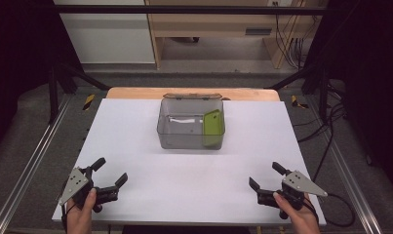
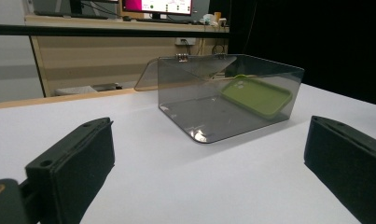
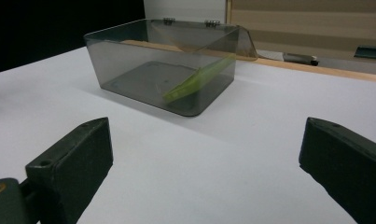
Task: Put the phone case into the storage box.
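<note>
A smoky clear plastic box [image 1: 184, 139] with its hinged lid swung back stands on the white table, a little beyond the middle. Inside it a green phone case [image 1: 213, 123] leans tilted against the right wall; it shows through the wall in the left gripper view [image 2: 258, 94] and edge-on in the right gripper view [image 3: 197, 79]. My left gripper [image 1: 110, 171] rests open near the front left corner, holding nothing. My right gripper [image 1: 265, 175] sits open near the front right corner, also with nothing in it. Both are well short of the box [image 2: 209, 121].
The white table top [image 1: 135, 131] has a wooden strip along its far edge [image 1: 135, 92]. Metal rails run along both sides of the table. Black frame legs and cables stand beyond it, with wooden furniture [image 1: 218, 29] at the back.
</note>
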A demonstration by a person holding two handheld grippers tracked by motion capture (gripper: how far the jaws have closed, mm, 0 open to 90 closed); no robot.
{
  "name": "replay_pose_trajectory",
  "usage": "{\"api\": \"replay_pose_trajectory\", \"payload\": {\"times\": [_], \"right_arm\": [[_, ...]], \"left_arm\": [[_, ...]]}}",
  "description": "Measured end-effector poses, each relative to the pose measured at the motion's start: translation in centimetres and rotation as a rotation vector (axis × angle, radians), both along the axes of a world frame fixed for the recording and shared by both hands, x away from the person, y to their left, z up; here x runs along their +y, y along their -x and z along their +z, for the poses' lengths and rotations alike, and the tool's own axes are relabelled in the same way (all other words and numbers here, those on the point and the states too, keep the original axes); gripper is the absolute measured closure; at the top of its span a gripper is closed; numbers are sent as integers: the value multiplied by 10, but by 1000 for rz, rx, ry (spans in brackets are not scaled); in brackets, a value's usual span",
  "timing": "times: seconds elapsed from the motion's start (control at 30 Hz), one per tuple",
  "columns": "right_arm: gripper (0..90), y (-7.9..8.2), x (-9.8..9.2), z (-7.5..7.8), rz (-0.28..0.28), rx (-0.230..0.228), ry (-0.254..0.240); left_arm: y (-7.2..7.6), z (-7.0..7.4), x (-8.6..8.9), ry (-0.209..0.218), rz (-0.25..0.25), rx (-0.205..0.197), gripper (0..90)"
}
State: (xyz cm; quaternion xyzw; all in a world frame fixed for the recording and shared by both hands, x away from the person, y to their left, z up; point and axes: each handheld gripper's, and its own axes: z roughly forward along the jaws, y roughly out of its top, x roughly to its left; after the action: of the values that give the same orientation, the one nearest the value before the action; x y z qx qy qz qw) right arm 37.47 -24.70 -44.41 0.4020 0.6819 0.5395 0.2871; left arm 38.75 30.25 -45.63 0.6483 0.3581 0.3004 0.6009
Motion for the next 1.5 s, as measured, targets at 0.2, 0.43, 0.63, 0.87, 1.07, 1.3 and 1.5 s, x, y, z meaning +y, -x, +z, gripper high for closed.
{"api": "replay_pose_trajectory", "payload": {"times": [0.2, 0.43, 0.63, 0.87, 1.07, 1.3, 1.5], "right_arm": [[30, -2, 6, -8, 7, 6, -3], [33, -3, 14, -13, 19, -6, -9], [34, -6, 19, -15, 29, -25, -10], [36, -10, 25, -19, 40, -41, -6], [36, -13, 29, -21, 52, -61, -5], [37, -16, 33, -22, 63, -78, 7], [37, -22, 34, -22, 57, -93, 12]], "left_arm": [[0, 0, 1, 6, 2, -2, 16], [0, 0, 1, 11, 3, -2, 16], [1, 0, 0, 11, 2, -2, 16], [0, 0, 0, 11, 0, -5, 16], [1, 1, 1, 10, -1, -6, 16], [1, 1, 0, 10, -4, -6, 16], [1, 1, 0, 15, -8, -9, 16]]}}
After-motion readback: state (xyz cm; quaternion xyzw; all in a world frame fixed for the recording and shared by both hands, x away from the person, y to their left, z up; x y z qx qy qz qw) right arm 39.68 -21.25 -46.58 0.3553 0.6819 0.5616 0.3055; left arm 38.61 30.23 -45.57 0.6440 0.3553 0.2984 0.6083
